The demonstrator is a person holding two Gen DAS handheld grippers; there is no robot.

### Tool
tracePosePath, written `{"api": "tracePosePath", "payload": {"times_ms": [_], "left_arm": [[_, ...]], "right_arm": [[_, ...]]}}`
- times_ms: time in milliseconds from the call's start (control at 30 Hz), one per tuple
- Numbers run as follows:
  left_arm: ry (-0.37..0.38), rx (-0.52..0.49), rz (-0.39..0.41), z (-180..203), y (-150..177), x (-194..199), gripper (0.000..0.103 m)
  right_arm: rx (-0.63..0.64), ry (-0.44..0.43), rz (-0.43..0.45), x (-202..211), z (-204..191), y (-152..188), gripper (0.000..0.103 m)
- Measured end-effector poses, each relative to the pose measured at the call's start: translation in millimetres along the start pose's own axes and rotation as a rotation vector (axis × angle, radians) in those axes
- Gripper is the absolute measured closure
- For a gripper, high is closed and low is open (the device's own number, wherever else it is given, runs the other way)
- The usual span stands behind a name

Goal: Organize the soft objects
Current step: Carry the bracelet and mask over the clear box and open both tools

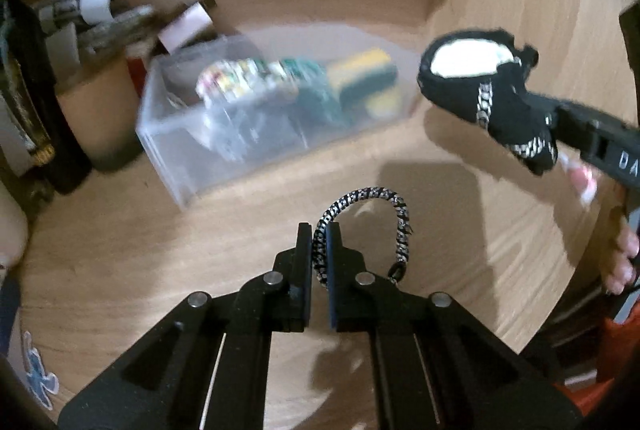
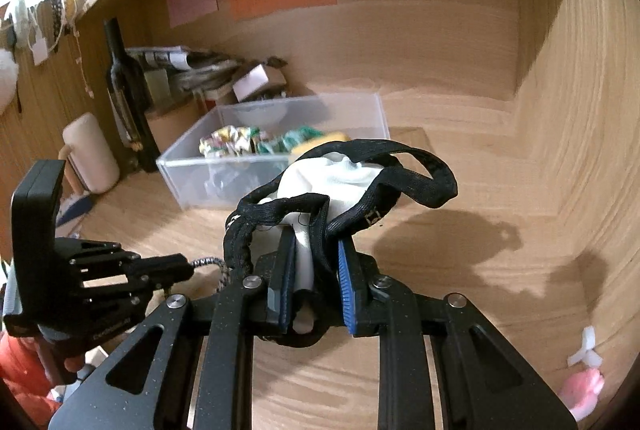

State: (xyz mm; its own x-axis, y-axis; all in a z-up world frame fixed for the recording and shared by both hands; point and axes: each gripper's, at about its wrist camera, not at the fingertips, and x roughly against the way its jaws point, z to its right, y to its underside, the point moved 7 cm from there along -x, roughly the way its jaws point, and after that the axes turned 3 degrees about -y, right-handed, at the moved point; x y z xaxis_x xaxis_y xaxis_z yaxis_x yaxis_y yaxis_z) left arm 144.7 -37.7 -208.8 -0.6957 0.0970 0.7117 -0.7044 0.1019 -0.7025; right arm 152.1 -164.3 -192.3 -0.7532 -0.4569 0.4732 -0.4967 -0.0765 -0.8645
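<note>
Two grippers were at work: your left gripper [image 1: 319, 230] was clamped shut on one black-and-white braided cord [image 1: 368, 198] just above the wooden desk [image 1: 120, 270], while your right gripper [image 2: 316, 250] pinched one black-and-white cloth mask [image 2: 344, 174] in the air. Beyond them, one clear plastic box [image 2: 272, 154] held several colourful scrunchies [image 2: 236, 144].

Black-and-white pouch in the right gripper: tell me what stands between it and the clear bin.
Nothing visible. The right gripper holds the pouch above bare wooden shelf, and the clear bin beyond is open-topped. The left gripper, clamping a braided cord, sits off to the side.
</note>
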Motion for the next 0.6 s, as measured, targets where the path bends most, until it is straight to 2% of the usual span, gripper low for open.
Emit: {"api": "tracePosePath", "payload": {"times_ms": [233, 400, 433, 600], "left_arm": [[-0.057, 0.036, 0.131, -24, -50, 25, 0.098], [-0.089, 0.063, 0.196, -43, -80, 37, 0.098], [-0.096, 0.067, 0.206, -46, -85, 38, 0.098], [-0.137, 0.084, 0.245, -61, -114, 36, 0.098]], "right_arm": [[0.017, -0.012, 0.073, 4, -8, -30, 0.085], [0.059, -0.012, 0.125, 4, -19, -56, 0.085], [0.049, 0.003, 0.106, 3, -20, -59, 0.085], [0.080, -0.004, 0.135, -9, -25, -83, 0.085]]}}
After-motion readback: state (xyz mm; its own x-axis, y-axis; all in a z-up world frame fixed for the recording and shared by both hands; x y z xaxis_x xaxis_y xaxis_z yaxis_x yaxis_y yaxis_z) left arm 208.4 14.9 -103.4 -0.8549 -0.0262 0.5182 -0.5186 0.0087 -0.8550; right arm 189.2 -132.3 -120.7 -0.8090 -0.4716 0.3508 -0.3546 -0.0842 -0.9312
